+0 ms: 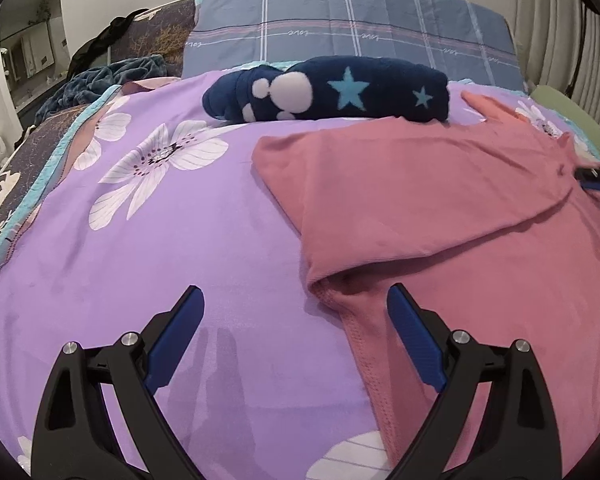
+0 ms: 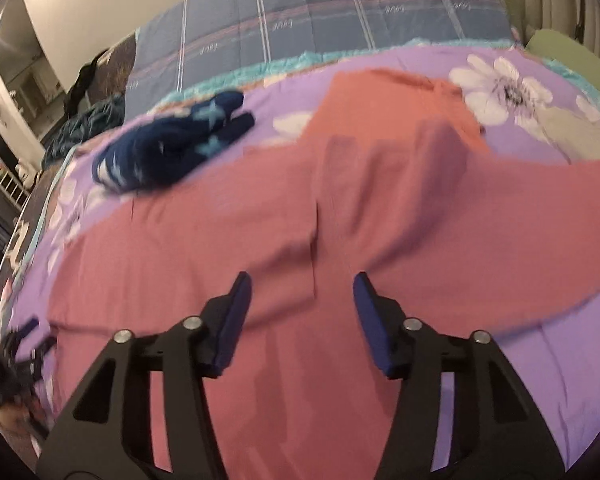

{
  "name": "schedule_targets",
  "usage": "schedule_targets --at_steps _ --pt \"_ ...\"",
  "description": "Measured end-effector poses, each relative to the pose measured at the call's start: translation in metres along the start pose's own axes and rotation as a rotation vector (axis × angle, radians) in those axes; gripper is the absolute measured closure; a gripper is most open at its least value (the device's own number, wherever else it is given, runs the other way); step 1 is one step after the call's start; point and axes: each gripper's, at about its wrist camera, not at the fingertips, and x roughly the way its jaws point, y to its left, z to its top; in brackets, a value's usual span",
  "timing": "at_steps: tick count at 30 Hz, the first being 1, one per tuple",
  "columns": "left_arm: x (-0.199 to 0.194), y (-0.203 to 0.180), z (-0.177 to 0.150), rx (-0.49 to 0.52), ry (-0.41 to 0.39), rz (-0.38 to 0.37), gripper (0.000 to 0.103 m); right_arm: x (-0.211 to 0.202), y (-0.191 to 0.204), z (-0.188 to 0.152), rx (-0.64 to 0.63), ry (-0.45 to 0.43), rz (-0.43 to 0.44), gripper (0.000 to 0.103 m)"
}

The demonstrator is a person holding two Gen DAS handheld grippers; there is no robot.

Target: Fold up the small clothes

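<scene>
A pink garment [image 1: 440,208] lies on the purple flowered bedspread [image 1: 160,248], with its left part folded over toward the right. My left gripper [image 1: 296,300] is open and empty, low over the bedspread at the garment's near left hem. The right gripper shows at the garment's far right edge in this view [image 1: 598,180]. In the right wrist view, which is blurred, my right gripper [image 2: 302,284] is open and empty just above the pink garment [image 2: 260,240]. A folded navy garment with stars [image 1: 332,94] lies beyond it, and shows in the right wrist view [image 2: 172,148].
A blue-grey plaid pillow [image 1: 348,24] stands at the head of the bed. A dark teal blanket [image 1: 100,80] is bunched at the far left. A green cushion [image 1: 572,116] sits at the right, by ribbed curtains. The bed's left edge drops off to a room.
</scene>
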Motion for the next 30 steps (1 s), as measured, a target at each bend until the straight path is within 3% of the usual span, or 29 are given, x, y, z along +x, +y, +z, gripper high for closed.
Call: schedule_targets --at_steps 5,8,11,13,14,16,17,19,22,24,26,28,30 --pt "0.009 -0.004 0.003 0.002 0.021 0.044 0.01 0.014 0.0 -0.01 0.008 0.028 0.047 0.067" --pt "0.014 -0.003 0.004 -0.005 0.038 0.098 0.01 0.029 0.01 -0.003 -0.011 0.039 0.04 0.099" --pt "0.009 0.004 0.004 -0.031 0.021 0.147 0.01 0.0 0.018 0.002 0.0 -0.048 0.04 0.099" --pt "0.005 0.009 0.002 -0.045 0.013 0.16 0.01 -0.026 0.022 0.003 -0.03 -0.086 -0.033 0.099" --pt "0.004 0.01 0.001 -0.05 0.014 0.142 0.01 -0.03 0.021 0.004 -0.036 -0.074 -0.099 0.094" --pt "0.002 0.01 -0.002 -0.055 0.021 0.131 0.01 -0.027 0.016 0.002 -0.045 -0.027 -0.234 0.071" --pt "0.0 0.01 -0.003 -0.056 0.02 0.117 0.01 -0.025 0.013 0.0 -0.041 -0.021 -0.281 0.065" --pt "-0.003 0.01 -0.006 -0.069 0.019 0.061 0.01 -0.025 0.01 -0.003 -0.02 -0.041 -0.31 0.059" --pt "-0.004 0.011 -0.006 -0.098 0.012 -0.053 0.022 -0.028 0.036 0.003 -0.036 -0.081 -0.206 0.059" --pt "-0.002 0.012 -0.005 -0.115 0.015 -0.122 0.045 -0.021 0.079 0.012 -0.141 -0.079 -0.109 0.059" --pt "0.004 0.015 -0.003 -0.149 0.011 -0.189 0.057 -0.012 0.12 0.018 -0.238 -0.06 -0.001 0.059" --pt "0.008 0.019 -0.003 -0.187 0.01 -0.233 0.059 0.01 0.174 0.028 -0.343 -0.006 0.143 0.06" --pt "0.01 0.023 -0.004 -0.216 0.007 -0.263 0.059 0.035 0.221 0.034 -0.411 0.061 0.222 0.065"
